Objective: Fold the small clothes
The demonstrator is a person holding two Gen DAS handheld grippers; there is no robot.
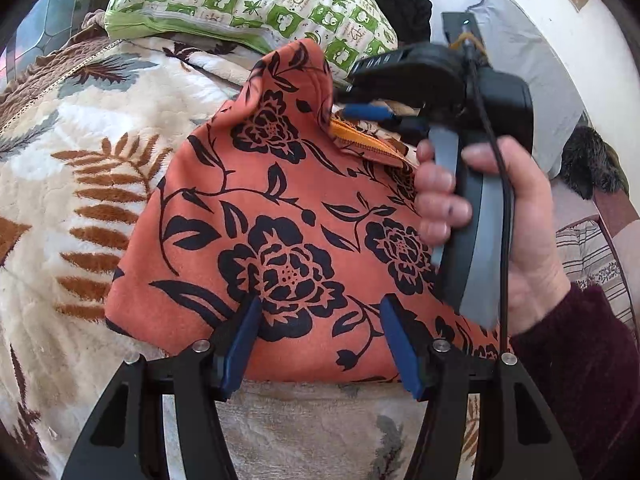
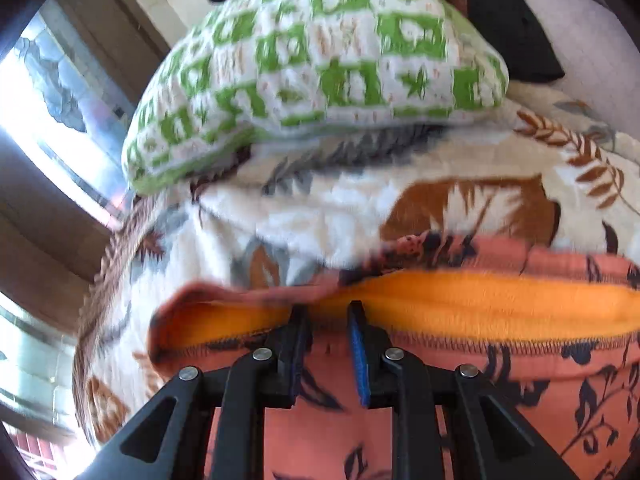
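The orange floral garment (image 1: 280, 216) was seen lying on a cream fleece blanket (image 1: 80, 168) patterned with brown and grey leaves, with a green-and-white checked pillow (image 1: 256, 4) resting on the blanket beyond it. One corner of the garment was lifted and turned over, so that a brighter orange lining (image 2: 460, 300) with a zigzag-stitched hem was exposed.

The left gripper (image 1: 320, 336) was held just over the near edge of the garment with its blue-padded jaws spread apart; flat printed cloth was seen between them, and nothing was clamped.

The right gripper (image 1: 360, 100) was carried in a person's hand (image 1: 500, 216), with a dark red sleeve (image 1: 580, 360) visible at the wrist, and was positioned at the raised corner. In the right wrist view, which was blurred, its jaws (image 2: 326, 308) were drawn narrowly together at the folded edge where the lining showed. A small gap remained between the pads, and whether the cloth was actually pinched could not be told.
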